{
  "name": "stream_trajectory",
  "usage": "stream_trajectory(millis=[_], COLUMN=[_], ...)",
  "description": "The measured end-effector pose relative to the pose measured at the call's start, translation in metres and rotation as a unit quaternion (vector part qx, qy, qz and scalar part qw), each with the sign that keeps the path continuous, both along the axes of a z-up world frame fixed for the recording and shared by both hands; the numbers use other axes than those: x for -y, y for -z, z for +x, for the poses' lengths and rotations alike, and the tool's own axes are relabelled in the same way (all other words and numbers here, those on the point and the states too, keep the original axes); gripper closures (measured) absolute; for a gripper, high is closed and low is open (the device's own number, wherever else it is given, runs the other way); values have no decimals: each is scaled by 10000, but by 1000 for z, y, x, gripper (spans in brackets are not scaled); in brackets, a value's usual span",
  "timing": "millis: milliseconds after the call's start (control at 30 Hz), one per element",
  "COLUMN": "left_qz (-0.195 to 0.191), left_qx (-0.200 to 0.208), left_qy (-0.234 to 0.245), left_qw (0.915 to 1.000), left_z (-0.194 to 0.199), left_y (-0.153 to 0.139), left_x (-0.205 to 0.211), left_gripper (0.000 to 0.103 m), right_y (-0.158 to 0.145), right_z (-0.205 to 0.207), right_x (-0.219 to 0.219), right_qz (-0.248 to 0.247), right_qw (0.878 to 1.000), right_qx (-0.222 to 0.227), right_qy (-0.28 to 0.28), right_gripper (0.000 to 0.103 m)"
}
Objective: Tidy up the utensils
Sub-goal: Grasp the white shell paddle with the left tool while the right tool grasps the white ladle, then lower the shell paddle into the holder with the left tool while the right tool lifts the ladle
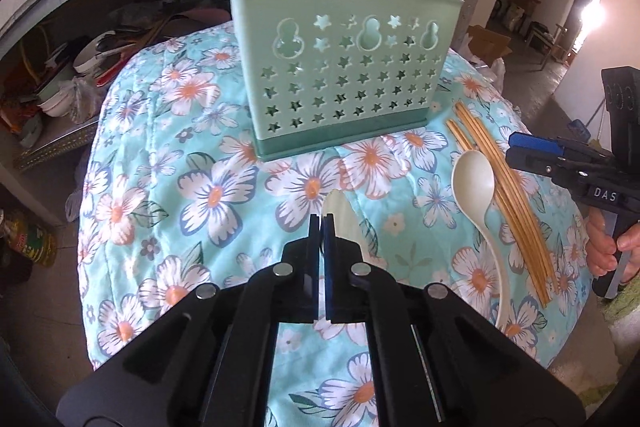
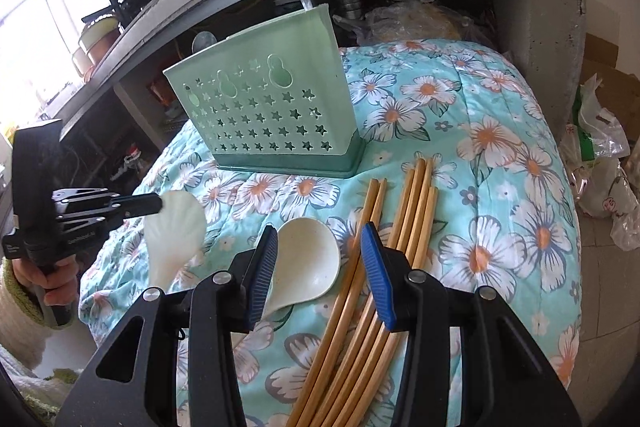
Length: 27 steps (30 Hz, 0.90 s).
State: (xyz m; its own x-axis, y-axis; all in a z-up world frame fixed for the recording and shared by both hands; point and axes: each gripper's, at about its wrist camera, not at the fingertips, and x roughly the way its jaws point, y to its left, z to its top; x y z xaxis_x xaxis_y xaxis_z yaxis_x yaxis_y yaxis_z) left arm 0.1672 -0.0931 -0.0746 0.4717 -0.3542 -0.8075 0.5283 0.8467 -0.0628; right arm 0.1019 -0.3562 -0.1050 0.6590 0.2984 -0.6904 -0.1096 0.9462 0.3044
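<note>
Clamping a thin white spoon (image 2: 176,239) by its bowl edge, the left gripper (image 1: 323,223) has its jaws pressed together on it and holds it in the air above the floral cloth (image 1: 200,195), in front of the green star-punched holder (image 1: 344,67). Seen from the right wrist, the spoon hangs off the fingertips with its handle drooping down toward the cloth. It looks like light plastic, stiff enough to keep its shape but smooth, so a pinch on the thin rim could let it pivot or slip (a grip nearer the neck would likely steady it more).

The right gripper (image 2: 324,267) has its jaws apart and empty, hovering over a second, cream spoon (image 2: 308,263) and the bundle of bamboo chopsticks (image 2: 404,211), which lie side by side on the cloth to the right of the holder. The chopsticks are light, rigid and round, so they will probably roll; taking them across the middle, several at once, seems the safer hold. The cream spoon is best taken at its handle, which lies flat and near.
</note>
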Motion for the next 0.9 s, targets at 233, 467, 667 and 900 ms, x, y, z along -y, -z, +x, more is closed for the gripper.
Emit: stream_trajectory(millis=[233,467,667,900], left_qz=[251,358,427,492], left_qx=[287,377,384,385], left_qy=[-446,-591,-682,-782], left_qw=[9983,9969,9960,9950], left_z=[-5,-4,-2,-1], left_y=[-11,-12,-10,-11], left_x=[-13,-13,-12,-11], left_gripper=[102,102,102,102], right_y=[15,28,30,29], right_z=[30,38,36,34], right_x=[-14,-16,-18,-22], right_qz=[-261,-288,-276,-421], right_qw=[9991,9980,9974,9971], right_qx=[-236,-464,-534,-517], right_qy=[-253,-320,-394,-369], right_gripper=[65,72,86,94])
